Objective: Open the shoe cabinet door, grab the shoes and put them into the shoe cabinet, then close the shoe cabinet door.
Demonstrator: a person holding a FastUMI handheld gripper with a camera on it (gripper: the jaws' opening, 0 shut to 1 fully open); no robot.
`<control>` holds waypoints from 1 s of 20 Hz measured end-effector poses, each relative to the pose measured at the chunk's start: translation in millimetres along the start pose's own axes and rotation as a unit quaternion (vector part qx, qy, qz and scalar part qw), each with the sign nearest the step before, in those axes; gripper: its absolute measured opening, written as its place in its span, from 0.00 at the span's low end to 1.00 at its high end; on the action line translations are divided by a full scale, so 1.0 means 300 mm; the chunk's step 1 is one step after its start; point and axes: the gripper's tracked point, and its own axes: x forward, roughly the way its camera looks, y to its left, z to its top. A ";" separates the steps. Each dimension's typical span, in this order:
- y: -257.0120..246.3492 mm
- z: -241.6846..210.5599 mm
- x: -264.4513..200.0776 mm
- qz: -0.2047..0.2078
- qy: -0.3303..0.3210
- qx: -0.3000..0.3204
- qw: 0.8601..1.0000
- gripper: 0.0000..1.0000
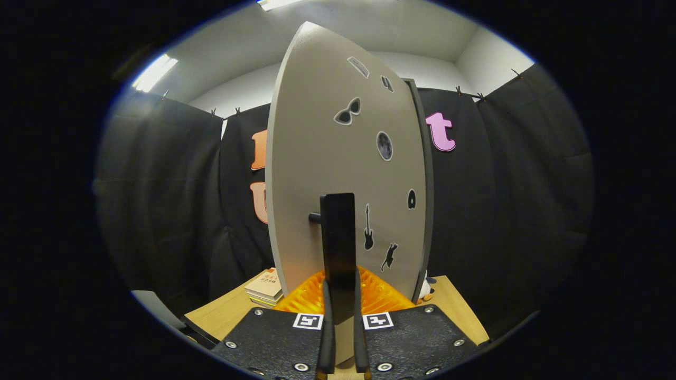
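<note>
The grey shoe cabinet door [317, 158] stands upright just ahead of me, with several small dark stickers on its face. I see it at a slant, and a darker grey cabinet edge [425, 174] shows behind its right side. A black bar handle [338, 232] stands off the door on a short peg [314, 217]. My gripper [342, 289] is shut on the lower end of this handle, one finger pressing on each side. No shoes can be made out from here.
An orange ribbed object [385, 295] lies at the door's foot, just beyond the fingers. A stack of books [265, 287] rests on the wooden table [227, 311] to the left. A small toy figure [425, 290] sits at the door's right foot.
</note>
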 end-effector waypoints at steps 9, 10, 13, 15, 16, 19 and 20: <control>-0.248 -0.004 -0.110 -0.031 -0.008 0.031 0.999 0.13; -0.274 -0.002 -0.114 -0.036 -0.007 0.033 0.999 0.13; -0.348 -0.010 -0.123 -0.047 -0.002 0.034 0.998 0.12; -0.392 -0.016 -0.136 -0.050 -0.001 0.041 0.998 0.11; -0.415 -0.018 -0.133 -0.053 0.000 0.043 0.998 0.11; -0.477 -0.022 -0.140 -0.063 0.002 0.037 0.997 0.09; -0.488 -0.023 -0.136 -0.063 0.002 0.035 0.997 0.08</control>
